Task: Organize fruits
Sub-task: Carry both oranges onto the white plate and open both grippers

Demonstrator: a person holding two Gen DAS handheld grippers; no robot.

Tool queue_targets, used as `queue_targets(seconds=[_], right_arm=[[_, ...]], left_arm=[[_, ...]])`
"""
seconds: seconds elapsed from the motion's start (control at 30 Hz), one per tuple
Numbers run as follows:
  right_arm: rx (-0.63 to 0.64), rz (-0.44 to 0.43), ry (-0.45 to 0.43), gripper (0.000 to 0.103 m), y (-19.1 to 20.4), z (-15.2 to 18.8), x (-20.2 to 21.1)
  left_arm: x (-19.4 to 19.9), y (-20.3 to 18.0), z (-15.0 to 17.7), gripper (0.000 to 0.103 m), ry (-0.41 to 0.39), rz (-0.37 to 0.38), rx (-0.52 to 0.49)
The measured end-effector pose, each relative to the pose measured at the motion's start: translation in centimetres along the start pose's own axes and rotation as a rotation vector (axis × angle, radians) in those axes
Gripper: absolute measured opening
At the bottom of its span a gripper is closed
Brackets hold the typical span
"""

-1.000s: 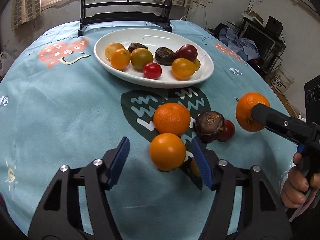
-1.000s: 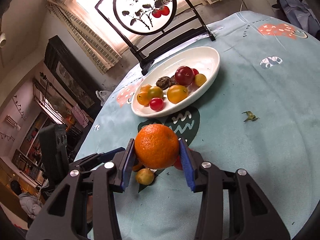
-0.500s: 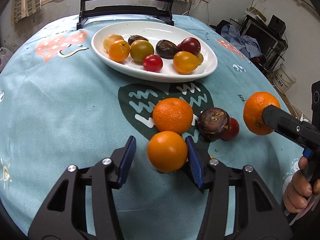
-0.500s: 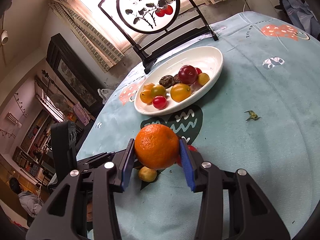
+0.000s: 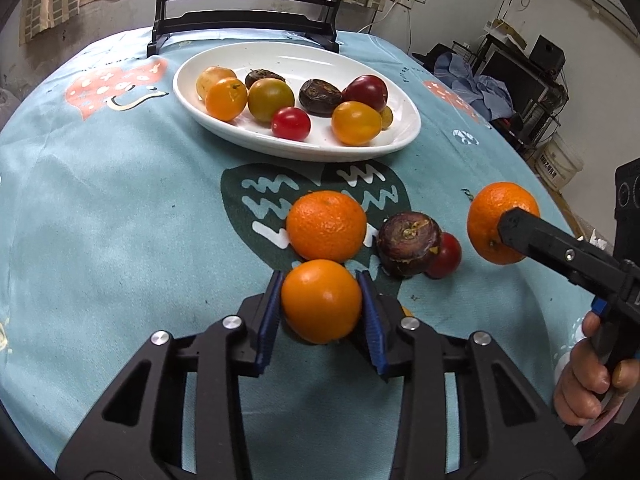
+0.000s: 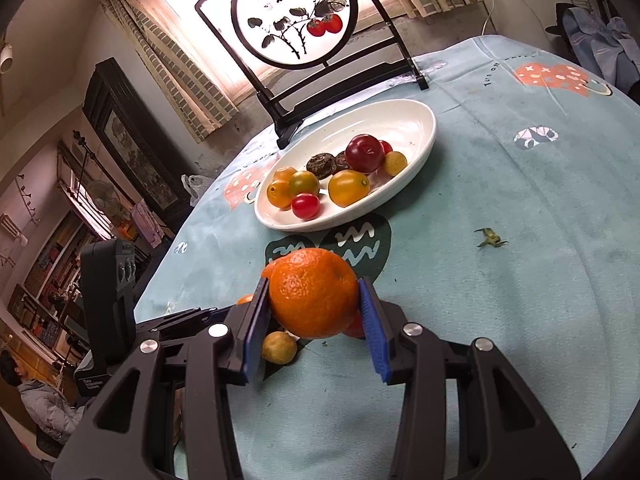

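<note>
Left gripper (image 5: 322, 306) pinches a smooth round orange (image 5: 321, 301), apparently off the cloth; right gripper (image 6: 314, 305) clamps a pebbly tangerine (image 6: 313, 299), both bound for the white oval plate (image 5: 404, 136).

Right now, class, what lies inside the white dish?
The white dish holds small tomatoes, red, dark red, orange and yellowish, plus two dark wrinkled fruits. Anything beneath them is hidden.

Bright light comes in from the window (image 6: 192, 12) at the back and washes it out white, the fruit looks sharp with soft shadows on the worktop (image 5: 120, 200), and the picture edges bend and go dark.
</note>
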State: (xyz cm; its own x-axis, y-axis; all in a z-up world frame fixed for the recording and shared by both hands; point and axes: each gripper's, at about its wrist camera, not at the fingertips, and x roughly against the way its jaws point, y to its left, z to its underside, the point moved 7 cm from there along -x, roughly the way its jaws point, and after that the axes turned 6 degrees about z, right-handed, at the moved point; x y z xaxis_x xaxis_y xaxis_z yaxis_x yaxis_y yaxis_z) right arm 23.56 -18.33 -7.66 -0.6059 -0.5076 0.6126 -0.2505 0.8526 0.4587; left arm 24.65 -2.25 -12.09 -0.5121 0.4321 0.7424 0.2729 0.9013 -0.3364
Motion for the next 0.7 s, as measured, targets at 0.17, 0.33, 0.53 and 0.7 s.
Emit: queue_targets(seconds=[0.17,0.33,0.53,0.7], right_arm=[[-0.004,-0.007,-0.008,0.044,-0.2,-0.1,0.3],[-0.004,-0.006,-0.016,0.044,-0.5,-1.0,0.7],[0.07,0.043,-0.072,0.044,0.4,-5.5,-0.5],[0.122,0.072,-0.128,0.044,1.4,-9.9,-3.6]], left_arm=[[1.5,-0.4,0.1,0.038,-0.051,0.029,0.009],[4.1,-0.1,-0.9,0.038,-0.129,0.059,0.031],[5.2,0.2,-6.0,0.038,-0.207,0.042,0.029],[3.3,0.4,-11.7,0.038,-0.238,-0.013,0.019]])
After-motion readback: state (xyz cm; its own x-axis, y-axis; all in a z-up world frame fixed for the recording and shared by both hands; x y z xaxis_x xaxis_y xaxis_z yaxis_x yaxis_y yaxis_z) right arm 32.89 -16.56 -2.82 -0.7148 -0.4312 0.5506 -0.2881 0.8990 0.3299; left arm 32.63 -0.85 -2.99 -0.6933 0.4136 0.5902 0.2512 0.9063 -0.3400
